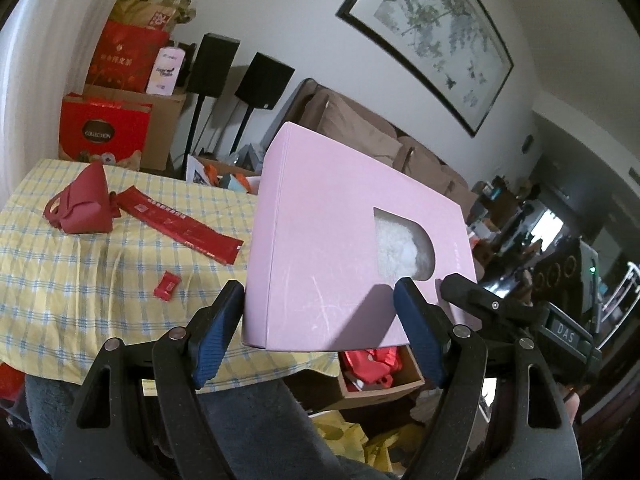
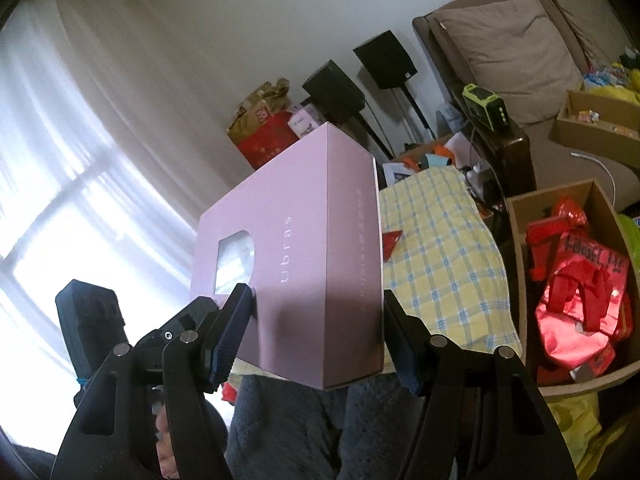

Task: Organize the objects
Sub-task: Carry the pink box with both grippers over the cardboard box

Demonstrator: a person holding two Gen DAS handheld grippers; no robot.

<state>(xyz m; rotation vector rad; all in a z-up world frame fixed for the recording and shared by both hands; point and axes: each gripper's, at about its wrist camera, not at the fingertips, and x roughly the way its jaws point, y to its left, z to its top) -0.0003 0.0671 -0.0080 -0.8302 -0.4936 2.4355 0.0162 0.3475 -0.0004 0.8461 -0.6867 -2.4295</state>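
Pink cardboard, up in the air: the pink box (image 1: 320, 240) hangs clear above the yellow checked surface (image 1: 80, 280), gripped from two sides at once. The left tongs (image 1: 320, 320) clamp its near lower corner, one blue pad on the narrow spine side, the other pressed on the broad face just under the cut-out window. The right tongs (image 2: 316, 332) take the box across its thickness, one pad on the windowed face beside the printed lettering, the other on the back. Both pairs stand fairly wide, yet they are closed on the box, not loose around it.

The box juts forward and up from both tongs, its broad face tilted. Neither hand looks nearer; they share the same end, side by side.

Below and to the right sits an open cardboard carton (image 2: 520, 260) stuffed with shiny red packets (image 2: 580, 300). On the cloth lie a folded red bag (image 1: 84, 208), a long red strip (image 1: 180, 228) and a small red sachet (image 1: 167, 286). My guess is the carton or a spot on the cloth comes next.
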